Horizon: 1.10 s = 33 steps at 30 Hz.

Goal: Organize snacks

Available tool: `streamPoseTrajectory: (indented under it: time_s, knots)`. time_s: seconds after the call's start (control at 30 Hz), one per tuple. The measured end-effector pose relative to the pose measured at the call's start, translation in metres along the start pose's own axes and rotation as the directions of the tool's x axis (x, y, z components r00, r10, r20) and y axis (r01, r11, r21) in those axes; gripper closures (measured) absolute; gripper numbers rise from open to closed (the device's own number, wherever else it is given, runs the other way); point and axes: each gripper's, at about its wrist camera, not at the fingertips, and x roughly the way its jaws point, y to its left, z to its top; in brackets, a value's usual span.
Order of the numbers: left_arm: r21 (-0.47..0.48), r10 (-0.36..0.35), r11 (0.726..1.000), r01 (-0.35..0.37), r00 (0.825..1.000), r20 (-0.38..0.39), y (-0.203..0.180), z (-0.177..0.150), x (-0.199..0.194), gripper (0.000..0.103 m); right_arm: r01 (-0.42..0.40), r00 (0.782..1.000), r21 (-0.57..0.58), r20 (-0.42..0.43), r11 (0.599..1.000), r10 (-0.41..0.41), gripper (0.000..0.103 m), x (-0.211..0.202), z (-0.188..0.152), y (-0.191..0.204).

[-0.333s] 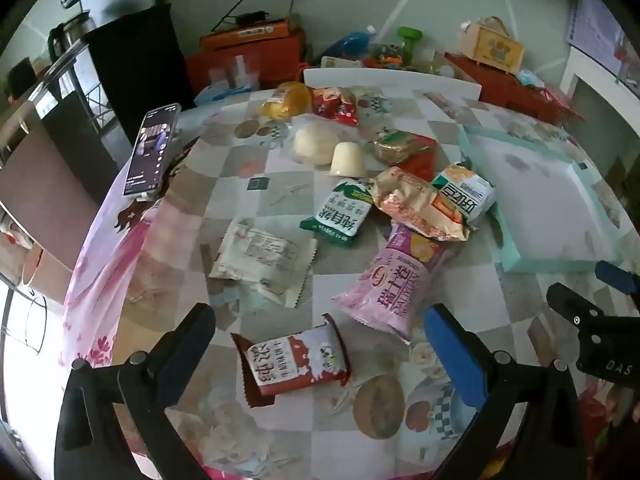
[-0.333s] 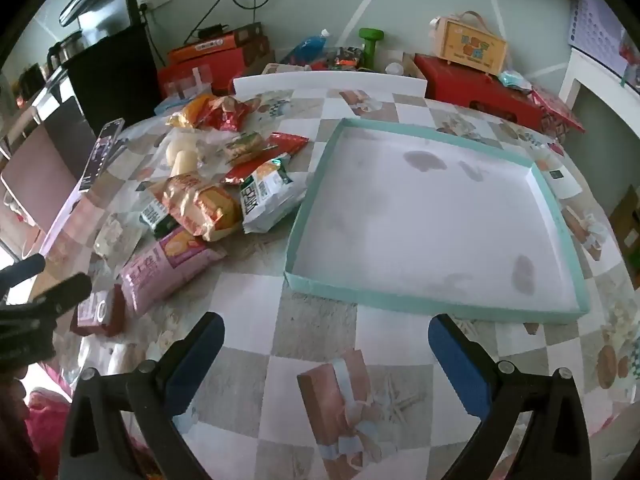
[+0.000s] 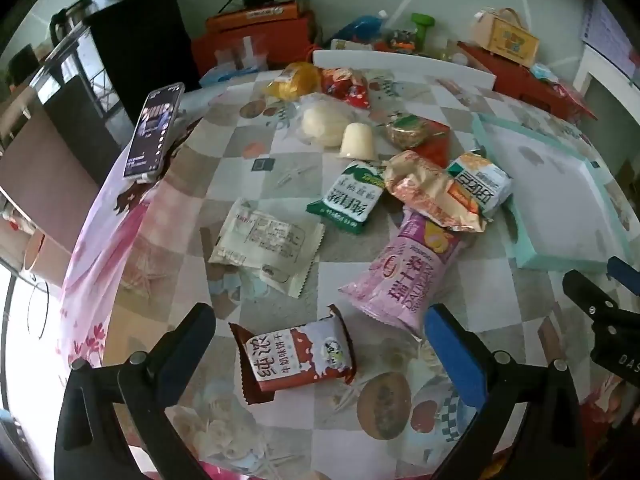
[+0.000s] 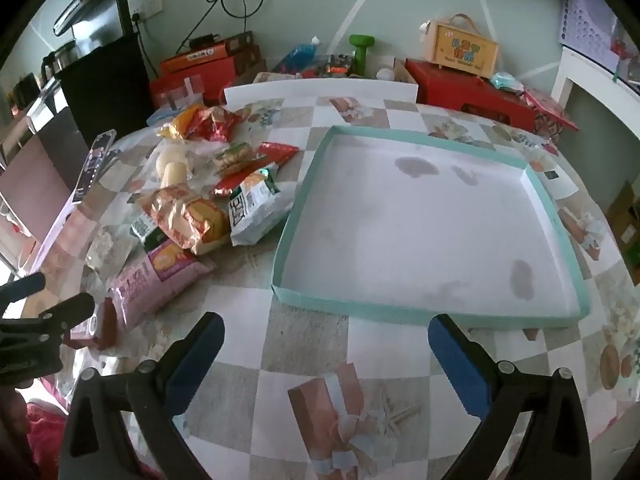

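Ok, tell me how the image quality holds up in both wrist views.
Left wrist: heavy fisheye bending, black corners, window glare at left, pink pack sharp. Right wrist: same bending, soft even light, tray clear with dark stains, left edge dim.

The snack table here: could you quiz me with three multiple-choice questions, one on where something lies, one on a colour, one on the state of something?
1. Where does the brown-and-white biscuit pack lie?
A. between the left gripper's open fingers
B. inside the tray
C. on the phone

2. What colour is the tray's rim?
A. red
B. pale green
C. black

3. What is in the tray now?
A. all the snacks
B. one pink pack
C. nothing

Answers:
1 A: it lies on the table between the two blue pads, untouched.
2 B: the low wall is pale green around a white floor.
3 C: the right wrist view shows only a stained floor; the pink pack lies outside.
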Motion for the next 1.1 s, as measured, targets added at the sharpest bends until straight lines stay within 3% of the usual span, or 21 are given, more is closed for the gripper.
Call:
streamPoseTrajectory:
  time_s: [0.17,1.1]
  knots:
    - [-0.009,-0.004,1.0,0.004,1.0,-0.024,0.003,-0.0011,0.0055,0.0,0.011,1.0,0.0,0.011,1.0,-0.011,0.0,-0.0026,-0.003,0.0071]
    - [0.006,0.072,0.997,-0.072,0.997,0.004,-0.0008,0.0002,-0.0017,0.0,0.029,0.999,-0.013,0.016,0.999,-0.029,0.0,-0.0053,-0.0069,0.0051]
